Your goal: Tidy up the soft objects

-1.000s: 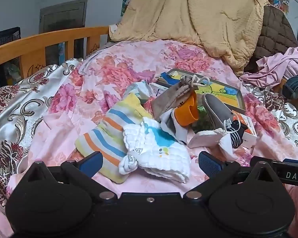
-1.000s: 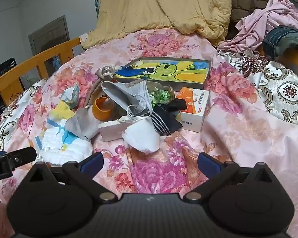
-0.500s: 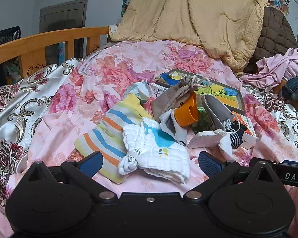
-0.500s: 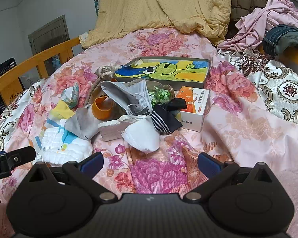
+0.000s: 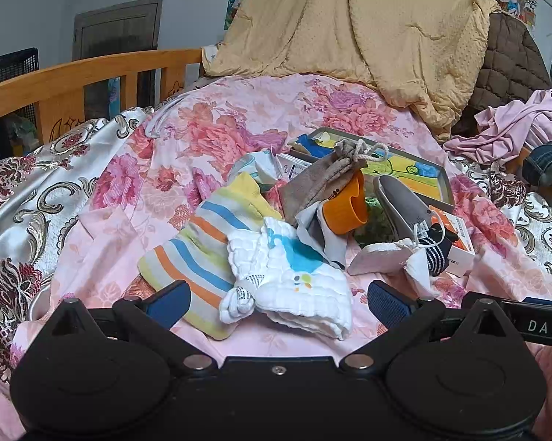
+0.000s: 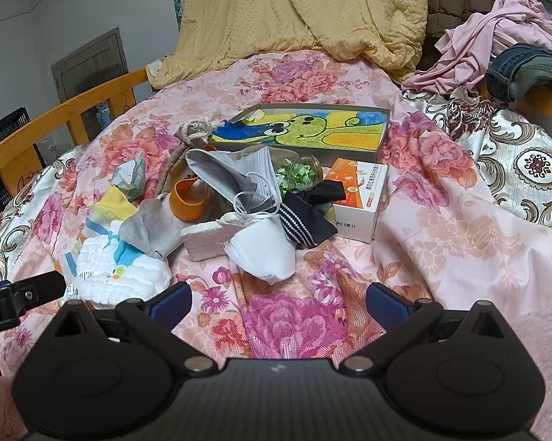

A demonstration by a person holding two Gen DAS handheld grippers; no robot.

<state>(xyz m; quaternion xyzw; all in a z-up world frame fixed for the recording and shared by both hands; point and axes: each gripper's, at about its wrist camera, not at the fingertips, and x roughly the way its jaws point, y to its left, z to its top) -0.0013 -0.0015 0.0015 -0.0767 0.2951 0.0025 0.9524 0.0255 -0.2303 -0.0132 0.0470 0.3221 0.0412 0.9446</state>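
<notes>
A pile of soft items lies on the pink floral bed cover [image 5: 239, 117]. A white quilted cloth with a blue patch [image 5: 290, 279] lies on a striped cloth [image 5: 198, 253], just ahead of my open, empty left gripper [image 5: 279, 299]. It also shows in the right wrist view [image 6: 117, 268]. A white face mask [image 6: 264, 250], a dark striped sock [image 6: 301, 220], a grey mask [image 6: 231, 176], a grey cloth [image 6: 154, 228] and a pink sponge [image 6: 206, 240] lie ahead of my open, empty right gripper [image 6: 279, 299]. A drawstring pouch [image 5: 323, 180] lies further back.
An orange cup [image 5: 345, 205], a picture box [image 6: 305, 132], an orange-white carton [image 6: 360, 198] and a jar of green bits [image 6: 298, 172] sit in the pile. A yellow blanket [image 5: 367, 29] and pink clothes [image 6: 496, 40] lie behind. A wooden rail [image 5: 73, 77] runs on the left.
</notes>
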